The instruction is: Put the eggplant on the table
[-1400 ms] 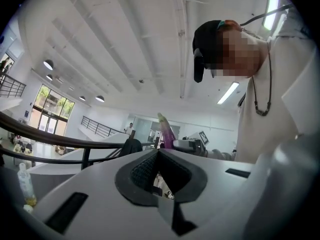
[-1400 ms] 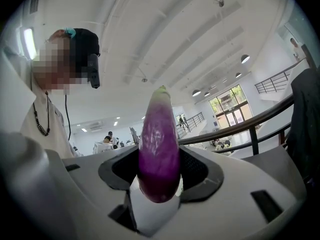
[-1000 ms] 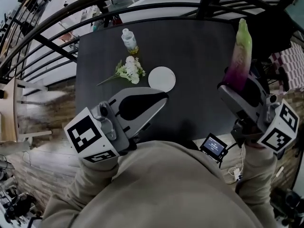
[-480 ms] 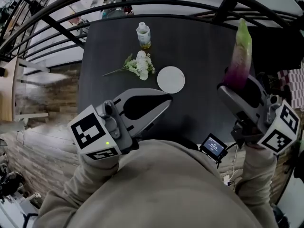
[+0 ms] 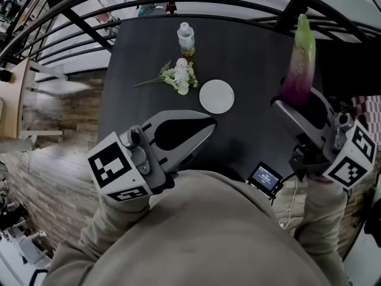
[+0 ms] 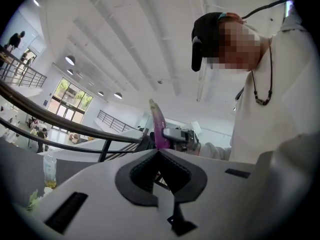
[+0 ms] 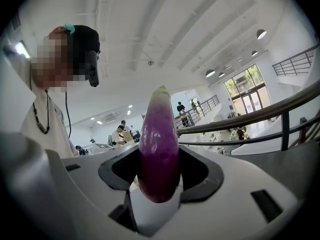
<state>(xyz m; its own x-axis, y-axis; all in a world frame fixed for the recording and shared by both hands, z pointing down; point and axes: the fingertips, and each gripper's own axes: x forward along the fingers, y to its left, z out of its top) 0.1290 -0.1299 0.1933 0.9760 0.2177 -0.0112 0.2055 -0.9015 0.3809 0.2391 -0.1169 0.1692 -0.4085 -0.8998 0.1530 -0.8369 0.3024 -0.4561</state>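
Two tools hang over the dark bench (image 5: 256,58): the right tool (image 5: 297,105) is clenched on the eggplant (image 5: 299,58), held upright by its purple end near the bench's right edge, and the left tool (image 5: 208,123) is closed and empty. Farther out lie a white disc (image 5: 216,96), flowers (image 5: 178,76) and a bottle (image 5: 186,39).

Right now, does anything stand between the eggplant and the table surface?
Nothing visible does. The right gripper holds the eggplant upright at the table's bare right side; the white disc, flowers and bottle lie farther left.
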